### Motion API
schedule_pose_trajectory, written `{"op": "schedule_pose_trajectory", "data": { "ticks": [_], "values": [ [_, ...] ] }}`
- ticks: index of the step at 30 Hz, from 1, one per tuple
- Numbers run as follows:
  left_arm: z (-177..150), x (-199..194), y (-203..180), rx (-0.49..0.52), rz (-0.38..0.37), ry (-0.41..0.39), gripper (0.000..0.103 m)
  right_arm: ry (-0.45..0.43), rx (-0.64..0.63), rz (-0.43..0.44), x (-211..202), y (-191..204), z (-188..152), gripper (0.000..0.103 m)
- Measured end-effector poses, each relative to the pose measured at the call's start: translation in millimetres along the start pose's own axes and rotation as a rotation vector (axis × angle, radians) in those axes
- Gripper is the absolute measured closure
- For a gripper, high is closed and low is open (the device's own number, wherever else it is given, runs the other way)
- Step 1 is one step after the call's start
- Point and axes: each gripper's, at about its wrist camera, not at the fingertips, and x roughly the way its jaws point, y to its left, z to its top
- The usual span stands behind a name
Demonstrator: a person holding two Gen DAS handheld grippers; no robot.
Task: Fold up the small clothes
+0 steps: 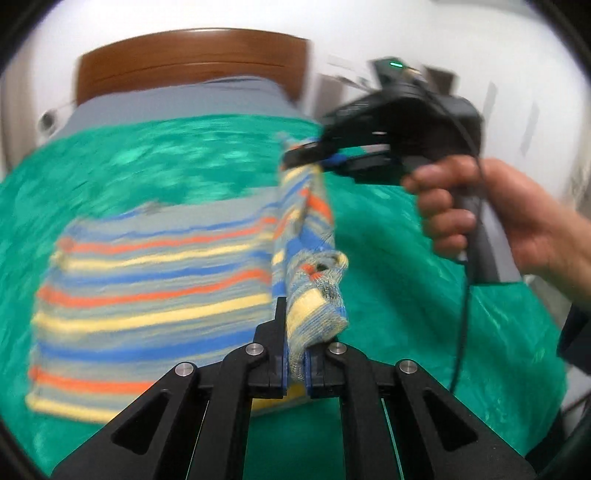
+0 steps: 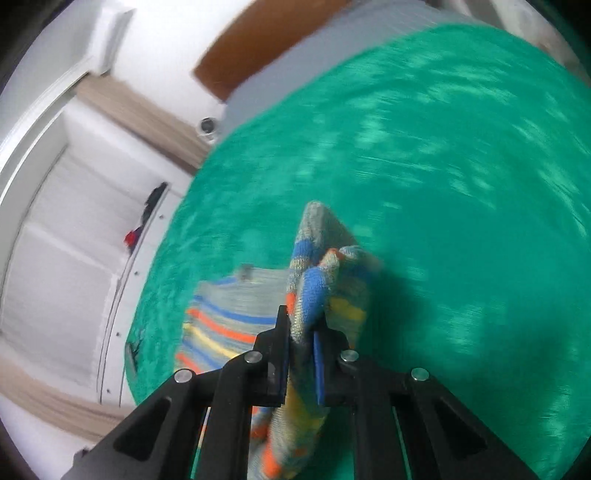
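striped knit garment (image 1: 147,295) flat on green blanket (image 1: 184,158), right edge lifted; left gripper (image 1: 295,363) jaws nearly closed on near corner; right gripper (image 2: 301,354) pinching far corner; soft, light, stretchy, droops between 2 grips, hold edge corners

a green blanket (image 1: 184,162) covers the bed, with grey sheet (image 1: 177,99) showing beyond it under a brown wooden headboard (image 1: 192,55). white cupboard doors (image 2: 62,266) stand beside the bed, against a white wall (image 1: 369,29).
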Motion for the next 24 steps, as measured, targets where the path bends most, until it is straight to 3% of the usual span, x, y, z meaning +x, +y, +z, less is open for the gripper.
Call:
{"op": "schedule_pose_trajectory", "data": {
  "ticks": [7,10,15,17,20,24],
  "values": [
    [-21.8,-37.4,111.2,-0.279,0.093,-0.004,0.099,0.093,-0.114,0.053,95.6,100.5,-2.2,0.092],
    [-36.5,-39.6,140.0,-0.360,0.122,0.015,0.099,0.155,-0.166,0.024,149.2,135.6,-12.8,0.092],
    [-53.8,-36.4,167.5,-0.416,0.153,0.055,0.097,0.223,-0.204,-0.025,210.8,159.2,-26.9,0.091],
    [-52.2,-32.5,174.6,-0.433,0.169,0.062,0.087,0.238,-0.148,0.000,225.2,155.4,-31.4,0.084],
    [-49.6,-35.5,181.1,-0.446,0.142,0.067,0.082,0.225,-0.044,0.079,221.7,147.8,-35.7,0.067],
    [-47.7,-50.2,181.7,-0.433,0.146,0.040,0.049,0.172,-0.060,0.116,184.5,146.7,-34.7,0.067]
  ]
}}
